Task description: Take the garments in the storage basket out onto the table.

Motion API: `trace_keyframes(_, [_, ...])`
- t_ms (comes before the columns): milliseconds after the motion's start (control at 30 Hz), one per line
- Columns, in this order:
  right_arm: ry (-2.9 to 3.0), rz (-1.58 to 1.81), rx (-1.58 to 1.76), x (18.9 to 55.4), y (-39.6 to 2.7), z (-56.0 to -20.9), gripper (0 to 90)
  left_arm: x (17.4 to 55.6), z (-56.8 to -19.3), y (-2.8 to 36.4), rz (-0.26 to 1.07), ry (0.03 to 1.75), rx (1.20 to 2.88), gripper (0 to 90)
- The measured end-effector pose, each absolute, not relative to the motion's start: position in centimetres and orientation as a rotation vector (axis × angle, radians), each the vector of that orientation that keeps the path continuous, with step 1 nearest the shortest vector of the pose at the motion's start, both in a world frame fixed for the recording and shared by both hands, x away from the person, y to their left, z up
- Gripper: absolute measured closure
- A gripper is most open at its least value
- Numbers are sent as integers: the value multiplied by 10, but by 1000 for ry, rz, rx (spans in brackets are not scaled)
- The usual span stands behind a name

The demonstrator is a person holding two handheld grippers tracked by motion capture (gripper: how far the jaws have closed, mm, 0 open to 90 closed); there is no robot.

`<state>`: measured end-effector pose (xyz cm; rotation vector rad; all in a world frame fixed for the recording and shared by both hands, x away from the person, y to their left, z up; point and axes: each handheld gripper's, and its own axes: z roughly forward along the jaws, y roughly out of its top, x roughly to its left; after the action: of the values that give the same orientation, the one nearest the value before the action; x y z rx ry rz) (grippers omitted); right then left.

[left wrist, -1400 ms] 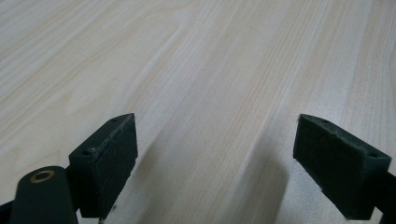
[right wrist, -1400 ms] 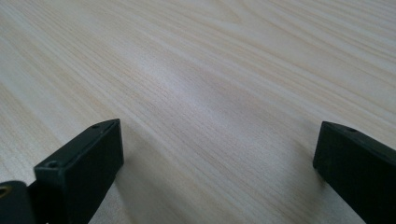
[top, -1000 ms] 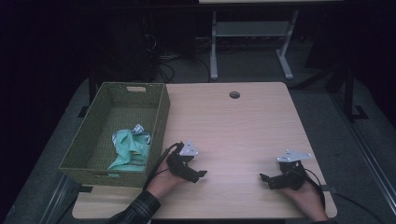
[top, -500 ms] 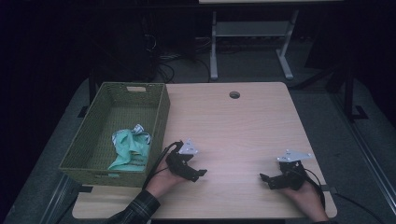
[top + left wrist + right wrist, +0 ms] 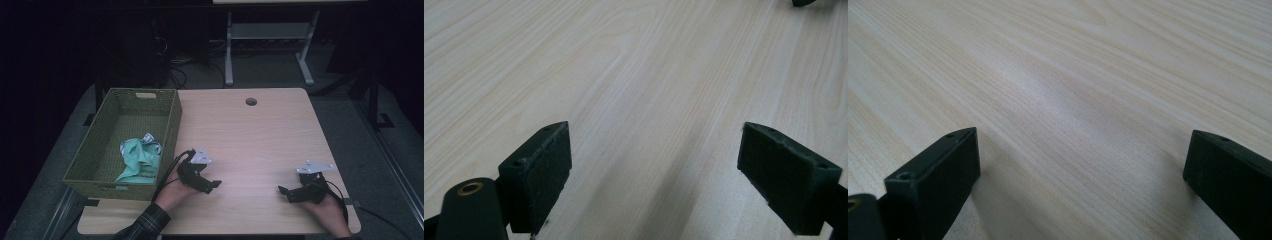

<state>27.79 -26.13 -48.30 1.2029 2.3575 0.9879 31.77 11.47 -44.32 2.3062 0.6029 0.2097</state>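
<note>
My left gripper rests low over the wooden table near its front left, just right of the basket, held by a hand in a plaid sleeve. In the left gripper view its jaws stand wide apart over bare wood, the left gripper open and holding nothing. My right gripper lies near the front right corner, pointing left. The right gripper is open too, with bare table between its jaws. A crumpled teal cloth lies inside the green woven basket at the table's left.
A round cable hole sits near the table's far edge. Beyond the table stands a grey metal frame on a dark floor with cables. The other gripper's tip peeks in at the top right of the left gripper view.
</note>
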Motion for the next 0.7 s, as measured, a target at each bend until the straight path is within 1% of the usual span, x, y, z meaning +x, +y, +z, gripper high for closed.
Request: trace_keyframes(700, [2358,988,1201,278,-261,-483,14,319,-431,114,212,602,2306,135])
